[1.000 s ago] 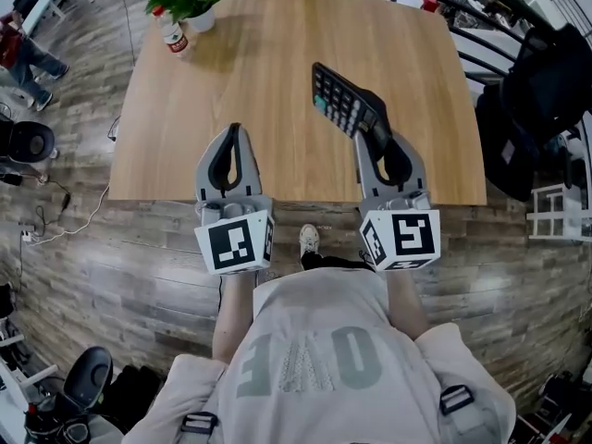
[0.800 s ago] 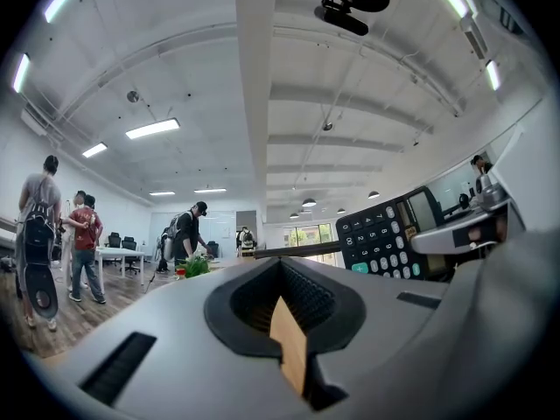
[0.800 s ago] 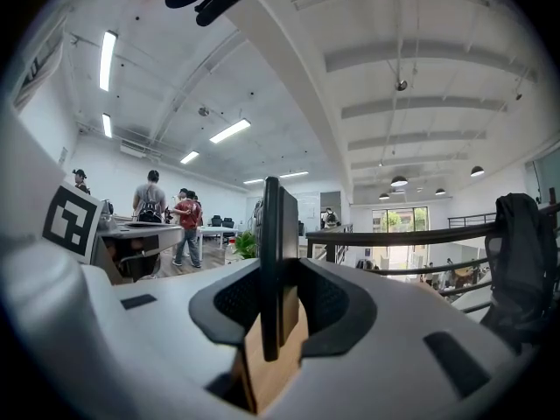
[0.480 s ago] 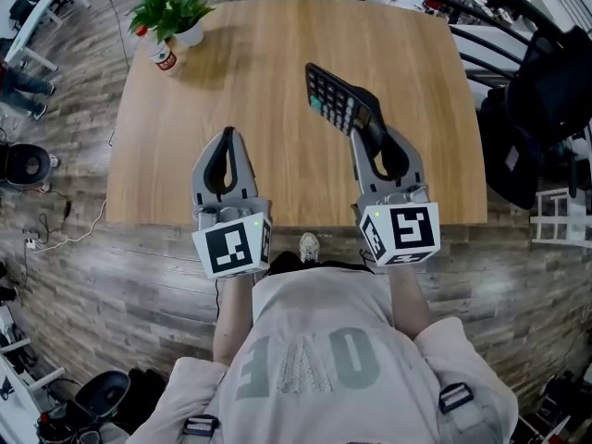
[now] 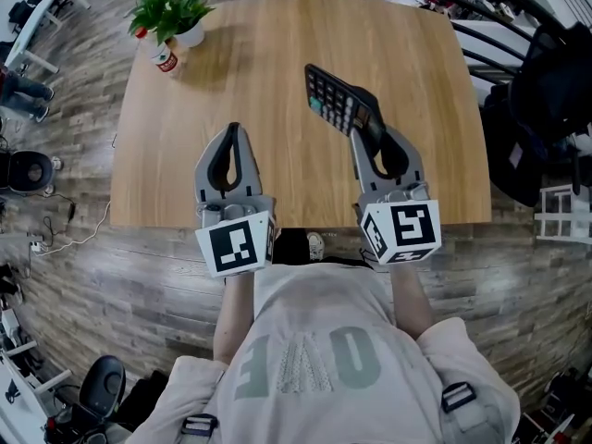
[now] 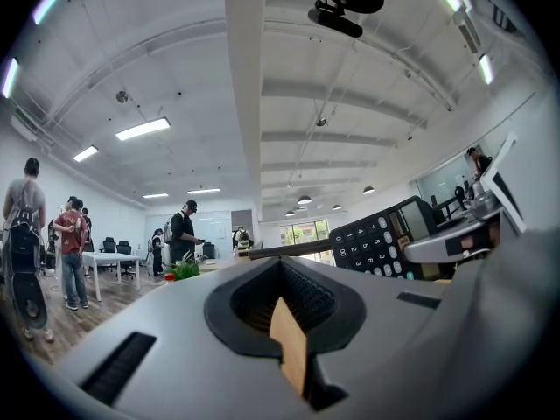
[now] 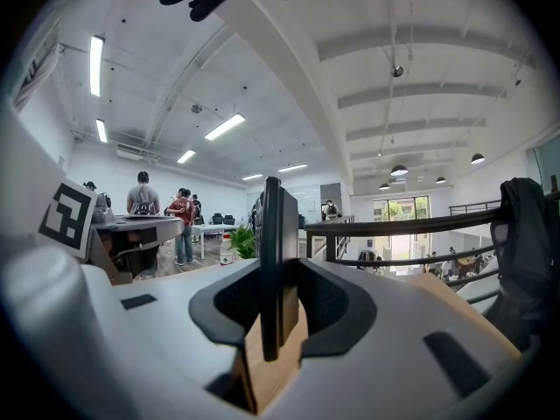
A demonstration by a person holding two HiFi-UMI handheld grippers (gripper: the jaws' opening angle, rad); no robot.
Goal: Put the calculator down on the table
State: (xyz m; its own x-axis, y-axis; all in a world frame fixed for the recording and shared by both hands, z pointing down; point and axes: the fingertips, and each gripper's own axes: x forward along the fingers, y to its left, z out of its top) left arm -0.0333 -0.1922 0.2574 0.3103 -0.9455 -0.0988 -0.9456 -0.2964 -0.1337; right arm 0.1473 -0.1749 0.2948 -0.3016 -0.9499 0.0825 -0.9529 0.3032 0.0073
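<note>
Wooden surface (image 5: pixel 277 54): we hold the calculator (image 5: pixel 335 98) in the right tool (image 5: pixel 366 129).
The right tool is clenched on the calculator's near end, with the body edge-on between the jaws. The keypad tilts toward our left, out over the right half of the surface; we can't tell whether its far end touches the wood. The left tool (image 5: pixel 232 129) is clenched on nothing, jaw tips together, over the near-left part, well apart from the calculator. At the far-left corner sit a potted plant (image 5: pixel 176 9) and a small bottle (image 5: pixel 164 55).
</note>
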